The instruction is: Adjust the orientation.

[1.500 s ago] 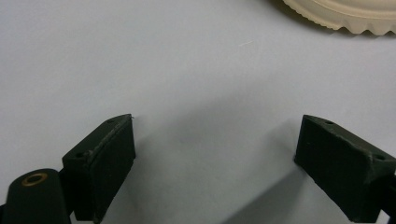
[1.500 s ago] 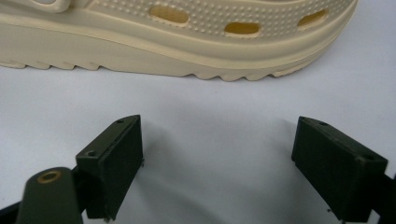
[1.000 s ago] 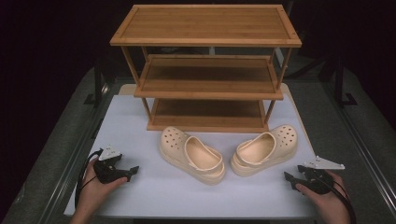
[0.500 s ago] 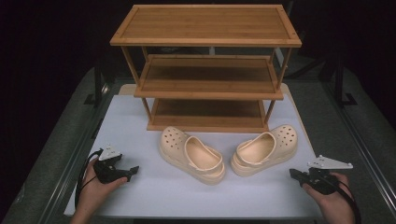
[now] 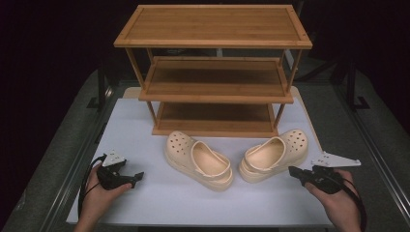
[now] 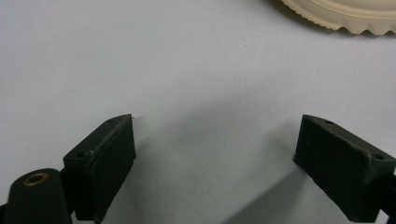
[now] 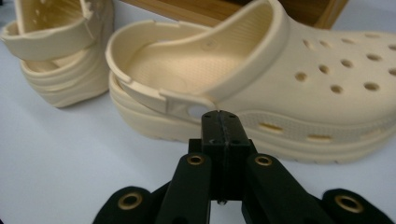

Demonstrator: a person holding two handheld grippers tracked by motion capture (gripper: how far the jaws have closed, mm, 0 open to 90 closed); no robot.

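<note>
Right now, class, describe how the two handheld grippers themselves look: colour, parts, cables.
Both are black. The left gripper and right gripper each carry a pale grey three-cornered plate on top and trail a black cable looping by the hand. Close up, the jaws end in blocky black pads with small screw holes, and the linkage arms have brass-coloured rivets. No sleeves are visible.

A three-tier shelf rack (image 5: pixel 215 72) stands at the far side of the table (image 5: pixel 145 203), facing you. Just in front of its bottom shelf, two clogs sit side by side, heels angled toward each other: the left clog (image 5: pixel 197 160) nearer you, the right clog (image 5: pixel 274 154) just beside it. Your left gripper (image 5: pixel 137 177) rests on the table left of the clogs; your right gripper (image 5: pixel 293 171) sits just beside the right clog's heel.
</note>
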